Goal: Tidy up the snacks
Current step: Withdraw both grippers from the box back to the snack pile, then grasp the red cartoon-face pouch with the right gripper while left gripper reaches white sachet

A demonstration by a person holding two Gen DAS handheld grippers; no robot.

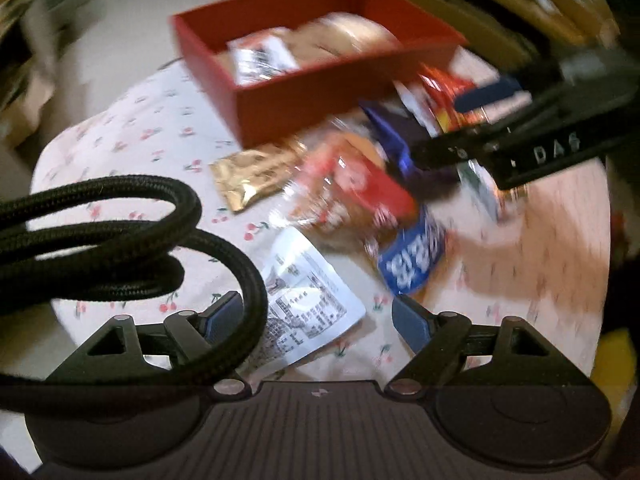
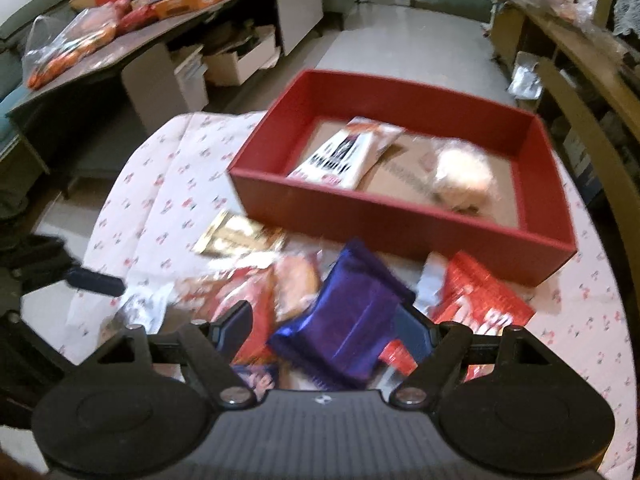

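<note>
2 snacks already sat in the red box [image 2: 404, 236]. Right gripper [image 2: 326, 326] had its fingers spread around the purple packet [image 2: 352, 320] on the counter [image 2: 160, 168], not clamped yet. Left gripper [image 1: 318, 314] hung open, empty. Next, I'd guess: squeeze, lift, drop it in.

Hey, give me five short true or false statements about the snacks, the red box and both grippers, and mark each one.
1. The red box already holds snacks. True.
2. The gold packet lies inside the box. False: it lies on the tablecloth outside it.
3. The right gripper has a purple packet between its open jaws. True.
4. The left gripper is shut on a packet. False: it is open, holding nothing.
5. The tablecloth is plain blue. False: pale with small cherry prints.
</note>
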